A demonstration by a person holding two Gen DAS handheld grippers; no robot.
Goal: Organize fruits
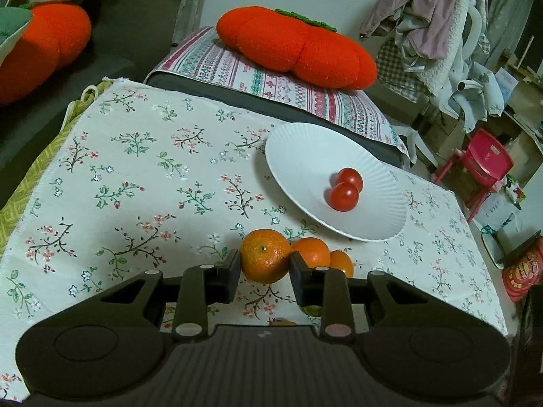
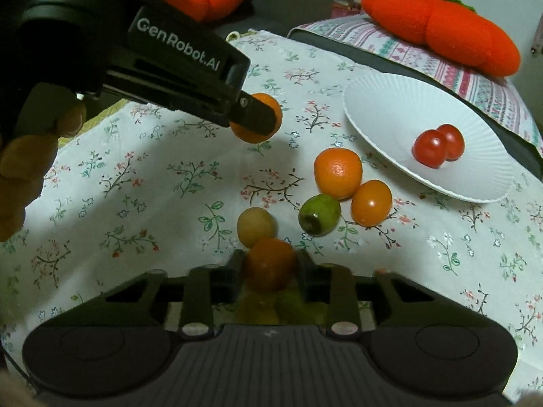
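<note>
Indoor light is dim and slightly cool, falling from above and casting soft shadows on the floral tablecloth (image 1: 135, 176) beneath the white plate (image 1: 305, 156). Small glare spots sit on the cherry tomatoes (image 2: 437, 147). Fisheye bending curves the desk edges, and corners darken. In the right wrist view, the fruit nearest the lens (image 2: 269, 264) is blurred and shadowed.

My left gripper (image 2: 258, 118) holds a round orange mandarin (image 1: 265, 256) lifted above the cloth. My right gripper (image 2: 271, 268) clamps a darker orange fruit (image 2: 270, 263) near me. On the cloth between lie a second mandarin (image 2: 337, 172), a glossy orange tomato (image 2: 371, 202) touching it, a green fruit (image 2: 319, 214) and a tan round fruit (image 2: 256, 226). Two red tomatoes (image 2: 437, 147) sit touching on the white plate (image 2: 380, 101), far right.
</note>
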